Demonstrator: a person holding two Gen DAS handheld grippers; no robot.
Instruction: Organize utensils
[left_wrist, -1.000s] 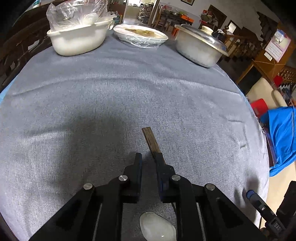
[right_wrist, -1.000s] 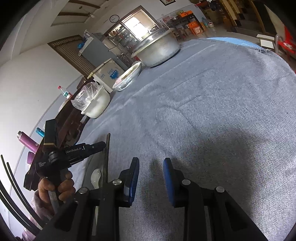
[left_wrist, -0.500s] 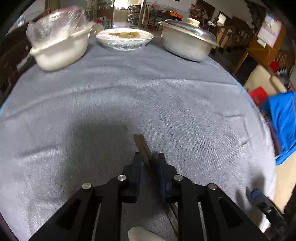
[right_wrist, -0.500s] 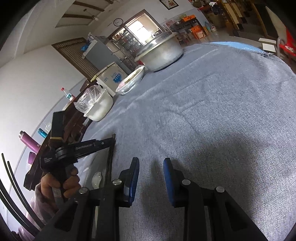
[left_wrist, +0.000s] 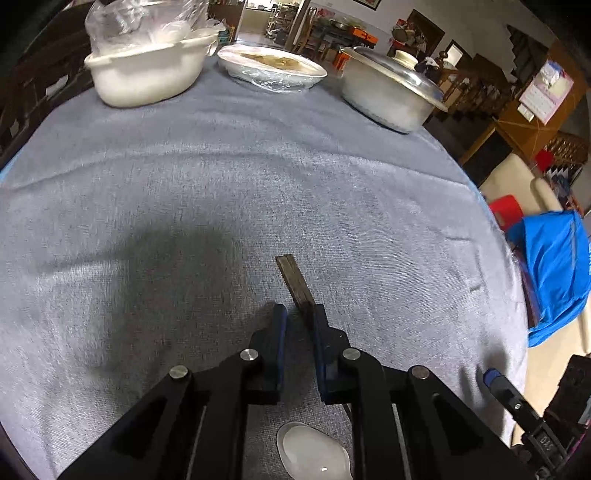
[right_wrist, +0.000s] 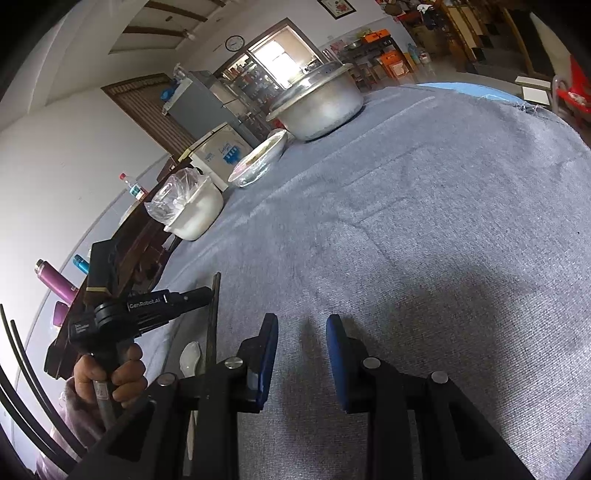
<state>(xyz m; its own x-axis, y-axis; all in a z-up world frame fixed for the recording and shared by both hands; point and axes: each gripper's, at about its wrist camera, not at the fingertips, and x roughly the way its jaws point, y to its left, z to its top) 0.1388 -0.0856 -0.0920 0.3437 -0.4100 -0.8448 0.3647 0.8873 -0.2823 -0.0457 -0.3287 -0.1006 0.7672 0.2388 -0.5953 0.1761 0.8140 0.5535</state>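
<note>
The left claw stands a little apart over the grey-clothed worktop, and it has hold of nothing that I can be sure of: the dark chopsticks run out ahead from beside its right finger, touching or nearly touching that finger's inner face, while a clear gap shows between them and the left finger. Whether they rest on the cloth or are tipped up against the finger cannot be told from here. Just behind and beneath this claw lies a white spoon, bowl upward on the cloth. The right claw hangs well to the side, its blue-padded fingers wide apart and holding nothing, with bare cloth ahead of it; from its view the chopsticks appear as a thin dark line off to its left, next to the other claw's nose, with the spoon near their lower end. Far ahead sit a white basin, a covered dish and a lidded metal pot, all well clear. The risk, as I judge it, is an off-centre pinch: closing with the sticks hard against one finger may catch only one of the pair, or roll them apart so that one slips free. The cloth could also bunch under the fingertips, and a backward drag might knock the spoon.
</note>
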